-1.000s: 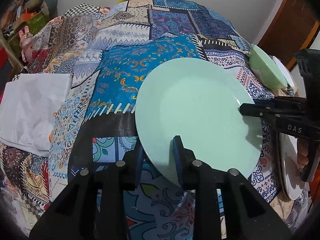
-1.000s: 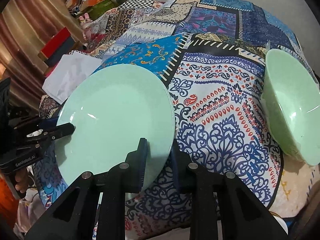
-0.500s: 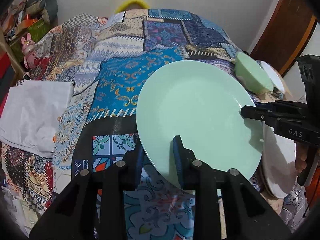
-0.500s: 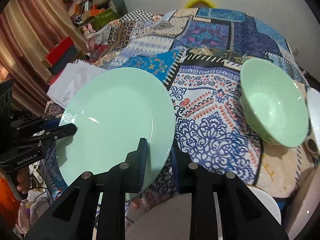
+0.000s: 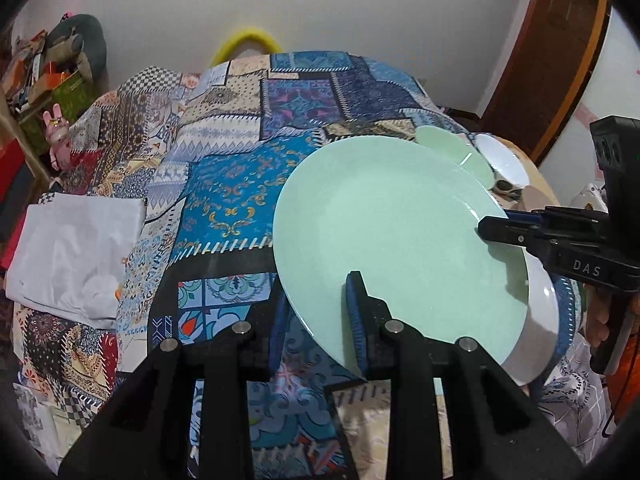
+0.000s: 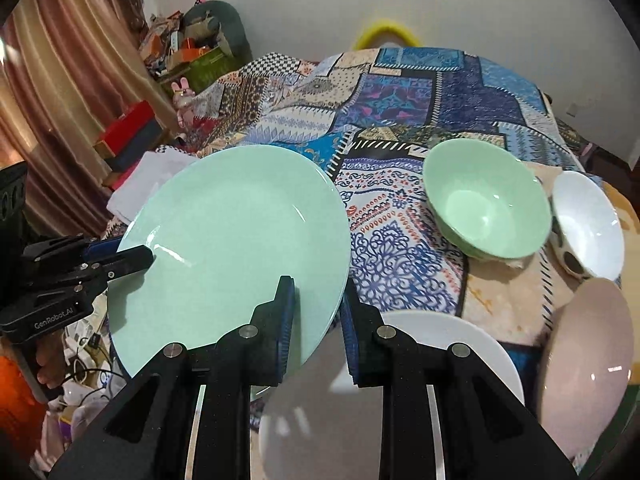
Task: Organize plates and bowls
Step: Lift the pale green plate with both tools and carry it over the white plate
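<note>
Above the patchwork cloth (image 5: 224, 200): green plate (image 5: 392, 232) lifted higher.
Left gripper (image 5: 316, 320) and right gripper (image 6: 316, 320) both clamp its rim; white plate (image 6: 420, 344), at 5 o'clock, now looks the likely stacking spot.

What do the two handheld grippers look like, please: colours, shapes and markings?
Both are black. The left gripper and the right gripper have angular bodies, blue-padded jaws and silver round bolts. The right gripper's side reads "DAS"; the left one's reads "GenRobot.AI".
</note>
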{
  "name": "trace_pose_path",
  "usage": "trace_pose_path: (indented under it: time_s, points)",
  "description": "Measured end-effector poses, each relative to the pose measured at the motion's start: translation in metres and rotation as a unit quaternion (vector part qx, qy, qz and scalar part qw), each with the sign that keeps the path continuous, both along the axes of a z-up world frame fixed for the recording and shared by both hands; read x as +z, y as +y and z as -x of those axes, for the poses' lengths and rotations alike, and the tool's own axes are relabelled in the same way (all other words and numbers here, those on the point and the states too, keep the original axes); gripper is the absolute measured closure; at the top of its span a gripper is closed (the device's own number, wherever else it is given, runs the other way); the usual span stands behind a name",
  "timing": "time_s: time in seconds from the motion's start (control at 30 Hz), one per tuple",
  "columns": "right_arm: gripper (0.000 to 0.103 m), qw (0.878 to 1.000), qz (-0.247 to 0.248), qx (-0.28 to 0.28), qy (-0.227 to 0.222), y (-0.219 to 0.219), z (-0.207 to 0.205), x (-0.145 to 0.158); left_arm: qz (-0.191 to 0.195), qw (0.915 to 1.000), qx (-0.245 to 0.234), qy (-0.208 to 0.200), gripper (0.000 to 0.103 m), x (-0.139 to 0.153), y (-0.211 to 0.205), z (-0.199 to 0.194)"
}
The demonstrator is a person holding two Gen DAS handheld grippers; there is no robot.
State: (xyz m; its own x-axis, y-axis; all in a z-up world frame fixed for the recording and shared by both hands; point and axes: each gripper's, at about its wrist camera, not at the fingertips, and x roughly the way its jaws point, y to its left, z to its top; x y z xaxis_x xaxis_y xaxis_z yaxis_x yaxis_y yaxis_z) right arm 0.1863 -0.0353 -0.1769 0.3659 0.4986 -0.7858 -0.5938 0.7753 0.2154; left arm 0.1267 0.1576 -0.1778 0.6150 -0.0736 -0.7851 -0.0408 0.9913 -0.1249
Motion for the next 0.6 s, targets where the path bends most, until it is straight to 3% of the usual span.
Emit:
trace_pose_path:
  time_s: [0.6]
  points:
    - [0.082,0.999,-0.014,-0.035,-0.015,-0.06,0.035,0.016,-0.009,0.9992,-0.039,-0.008,0.075,0.022,-0.063,0.022]
